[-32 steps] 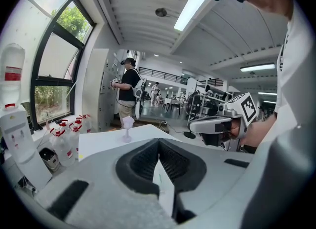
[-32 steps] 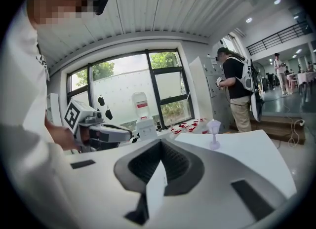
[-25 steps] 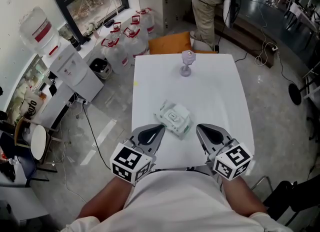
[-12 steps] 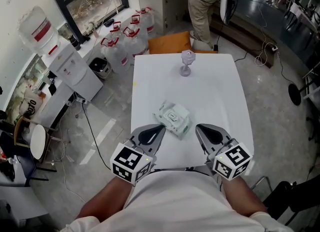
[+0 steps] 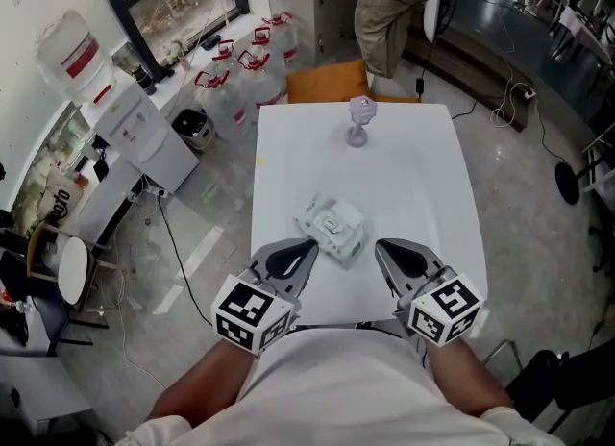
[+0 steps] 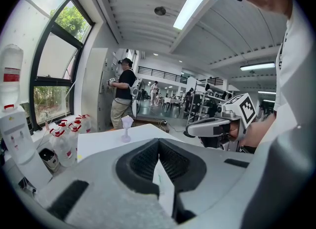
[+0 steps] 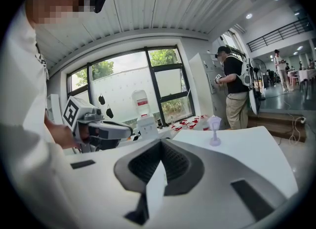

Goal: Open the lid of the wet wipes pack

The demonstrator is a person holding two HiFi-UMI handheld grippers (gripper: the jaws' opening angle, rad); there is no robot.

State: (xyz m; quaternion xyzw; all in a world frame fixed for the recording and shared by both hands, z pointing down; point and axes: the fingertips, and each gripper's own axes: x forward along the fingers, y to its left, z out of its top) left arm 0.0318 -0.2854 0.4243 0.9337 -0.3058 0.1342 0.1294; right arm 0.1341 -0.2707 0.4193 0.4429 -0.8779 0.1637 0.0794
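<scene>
Bystander [image 5: 384,12] stepped left; wipes pack [image 5: 335,227] label illegible.

Legible text: none can be read for certain.
- Left marker cube [image 5: 252,311]: black-and-white square code pattern, no letters or numbers. It also shows in the right gripper view [image 7: 72,113].
- Right marker cube [image 5: 447,309]: the same kind of pattern. It also shows in the left gripper view [image 6: 245,108].
- Wipes pack [image 5: 334,228]: green print on top, too small to read.
- Dispenser bottle [image 5: 69,55]: red band label, print illegible.
- Floor bottles [image 5: 252,74]: red labels, print illegible.
- Packet [image 5: 60,206] at the left edge: large dark letters, tilted and partly hidden, wording uncertain.
</scene>
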